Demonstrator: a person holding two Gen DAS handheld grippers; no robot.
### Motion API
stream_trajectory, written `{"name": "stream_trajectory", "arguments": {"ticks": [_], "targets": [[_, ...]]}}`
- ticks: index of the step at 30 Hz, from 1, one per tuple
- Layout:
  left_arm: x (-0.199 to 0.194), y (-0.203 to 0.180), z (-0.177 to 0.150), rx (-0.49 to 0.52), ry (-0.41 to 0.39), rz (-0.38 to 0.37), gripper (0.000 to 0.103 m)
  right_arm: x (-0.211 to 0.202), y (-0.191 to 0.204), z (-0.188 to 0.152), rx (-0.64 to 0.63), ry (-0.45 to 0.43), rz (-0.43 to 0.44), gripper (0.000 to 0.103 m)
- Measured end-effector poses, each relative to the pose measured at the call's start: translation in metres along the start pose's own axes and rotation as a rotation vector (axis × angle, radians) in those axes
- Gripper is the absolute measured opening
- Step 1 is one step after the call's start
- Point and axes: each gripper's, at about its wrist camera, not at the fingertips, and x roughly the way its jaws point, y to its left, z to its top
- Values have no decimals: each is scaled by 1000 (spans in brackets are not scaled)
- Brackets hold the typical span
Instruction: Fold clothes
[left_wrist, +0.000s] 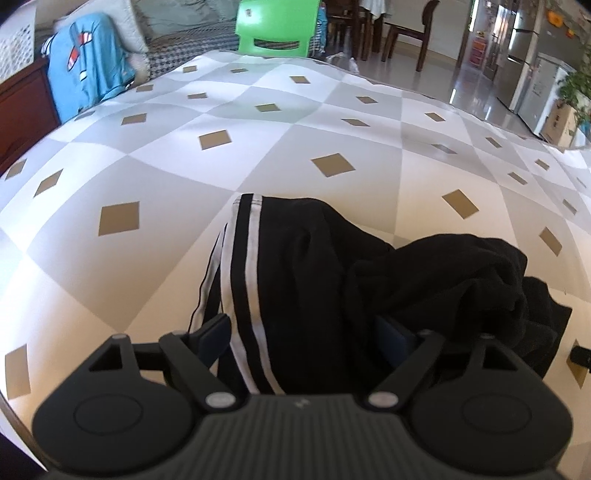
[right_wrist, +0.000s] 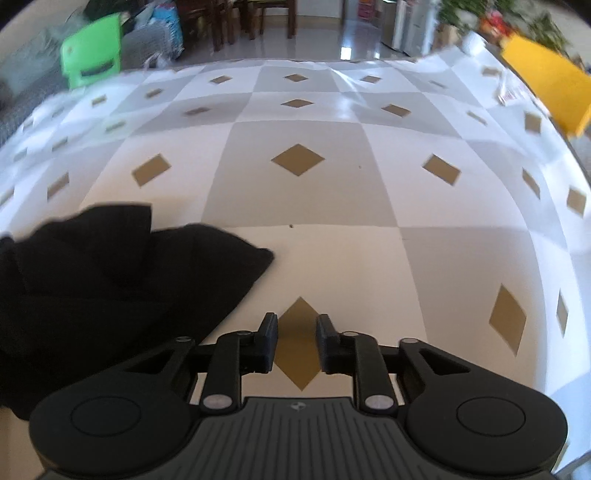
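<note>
Left gripper (left_wrist: 310, 332) has its fingers spread wide around the near end of the black pants (left_wrist: 295, 280), fabric sitting between them but not pinched as far as I can tell. Right gripper (right_wrist: 296, 341) has its fingers narrowly parted over bare surface (right_wrist: 332, 184), holding nothing, with the pants bunched just to its left. The pile lies crumpled on the near part of the checkered cloth. Looks soft, light and floppy, so I'd grab along the white-striped side seam (left_wrist: 240, 273) or the hem.
</note>
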Motion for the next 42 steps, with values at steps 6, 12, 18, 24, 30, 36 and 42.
{"name": "stream_trajectory", "arguments": {"ticks": [6, 12, 18, 24, 30, 36, 42], "targets": [[-9, 2, 1, 3, -18, -24, 83, -22, -2, 6, 61, -99, 130, 36], [-19, 8, 6, -38, -43, -62, 84, -35, 20, 14, 53, -166, 315, 45], [-17, 26, 12, -110, -58, -20, 84, -31, 49, 18, 29, -141, 477, 53], [-9, 33, 11, -133, -45, 7, 87, -20, 68, 20, 37, -118, 458, 59], [-10, 36, 12, -156, -58, -5, 87, -1, 71, 24, 91, -77, 398, 63], [-3, 38, 11, -165, -33, -13, 89, 21, 69, 23, 167, -42, 420, 64], [0, 38, 9, -163, -28, -10, 90, 29, 69, 21, 195, -17, 468, 29]]}}
